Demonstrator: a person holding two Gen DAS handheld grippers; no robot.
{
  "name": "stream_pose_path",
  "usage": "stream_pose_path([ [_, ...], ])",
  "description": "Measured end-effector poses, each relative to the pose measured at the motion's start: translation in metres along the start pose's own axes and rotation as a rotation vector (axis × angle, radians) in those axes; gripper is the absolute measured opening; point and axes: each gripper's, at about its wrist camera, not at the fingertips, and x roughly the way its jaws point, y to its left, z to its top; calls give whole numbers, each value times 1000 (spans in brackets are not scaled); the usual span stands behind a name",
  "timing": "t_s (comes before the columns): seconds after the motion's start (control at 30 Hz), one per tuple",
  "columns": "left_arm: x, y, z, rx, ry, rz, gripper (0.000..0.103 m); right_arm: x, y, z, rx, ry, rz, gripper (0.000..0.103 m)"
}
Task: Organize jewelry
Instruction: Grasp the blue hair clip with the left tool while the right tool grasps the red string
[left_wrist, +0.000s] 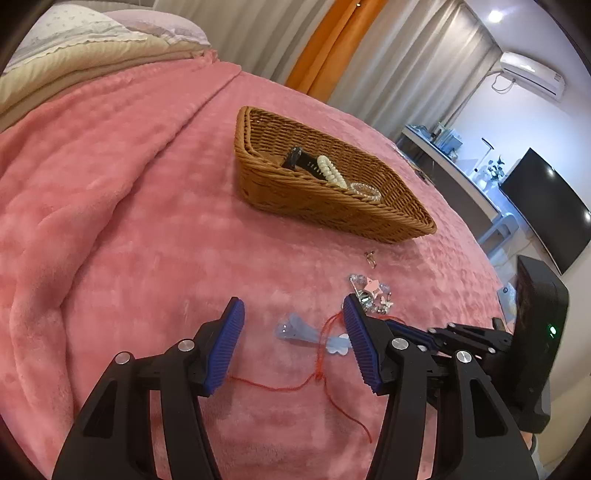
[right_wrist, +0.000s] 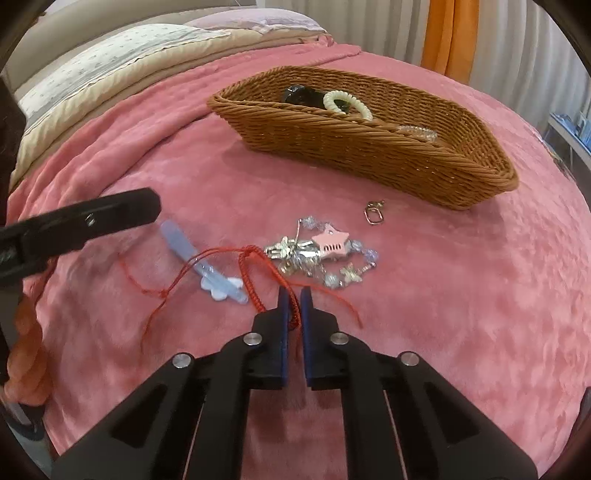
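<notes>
right gripper: my fingers pinched the red cord bracelet on the blanket.
left gripper: fingers spread wide, holding nothing.
hair clip: between my left fingers.
charm bracelet: at 12 o'clock from right fingertips.
basket: further out at 12, held watch, pearl bracelet.

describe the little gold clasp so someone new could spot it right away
Start at the wicker basket on the pink blanket. Just in front of its near wall lies the gold clasp. It lies alone, apart from the silver charm pile, a bare metal loop with no beads.
</notes>
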Motion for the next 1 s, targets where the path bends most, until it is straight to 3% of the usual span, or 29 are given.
stream_pose_path([
  [0.07,1,0,0,-3,9,-3,53,-9,-10,-8,31,-14,-18,3],
  [0.23,12,-8,-6,20,117,-9,34,-26,-48,-27,139,-41,-95,3],
  [0.37,27,-11,-13,-6,204,-35,34,-24,-74,-37,210,-33,-86,3],
  [0.5,37,-16,-11,0,197,6,34,-24,-77,-36,220,-48,-74,3],
  [0.67,51,-23,0,13,200,17,34,-40,-103,-43,268,-84,-179,3],
  [0.8,67,-33,8,42,203,52,34,-40,-121,-51,317,-54,-141,3],
  [0.93,80,-52,12,122,192,120,39,-38,-109,-53,290,-39,-100,3],
  [1.0,82,-62,8,183,181,165,36,-39,-105,-53,281,-38,-61,4],
])
